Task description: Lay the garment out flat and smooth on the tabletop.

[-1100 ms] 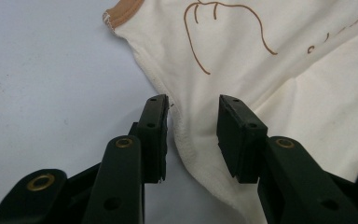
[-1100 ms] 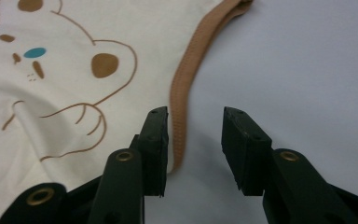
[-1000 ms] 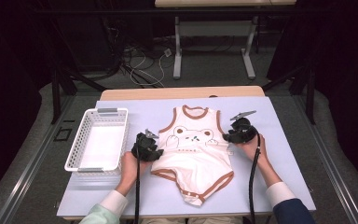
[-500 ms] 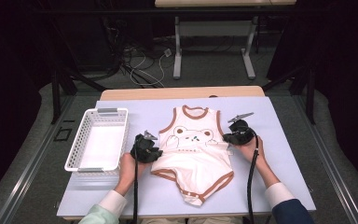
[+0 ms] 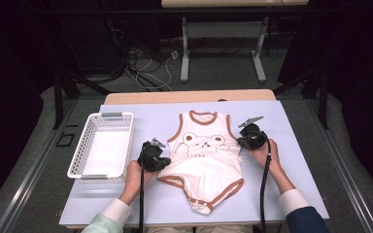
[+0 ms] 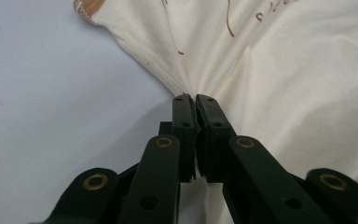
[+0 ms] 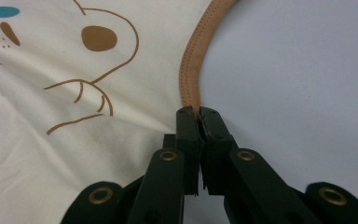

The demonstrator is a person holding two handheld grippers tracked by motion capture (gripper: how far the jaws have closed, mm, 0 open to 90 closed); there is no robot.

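Two hand-held black two-jaw grippers work one garment on the pale lilac tabletop. High view: the cream sleeveless baby bodysuit with tan trim and a bear print lies at the table's centre, neck opening away from the person, lower half bunched and turned at an angle. The left gripper sits at the garment's left side seam, the right gripper at its right edge below the armhole. One white perforated plastic basket stands well left of the garment, with nothing in it.

Left gripper view: the jaws are closed on a pinch of cream fabric just inside the stitched side hem; folds radiate from the pinch point.

Right gripper view: the jaws are closed on the tan armhole binding, with the printed bear paw just beside.

Judged risks: the left pinch is shallow and close to the hem, so a sharp pull could slip the fabric free. Uneven lift between the two grippers would likely twist the bunched lower half further. The right jaws hold narrow binding only; a sideways tug could strip it out.

Count: one bodysuit, one basket, two grippers.
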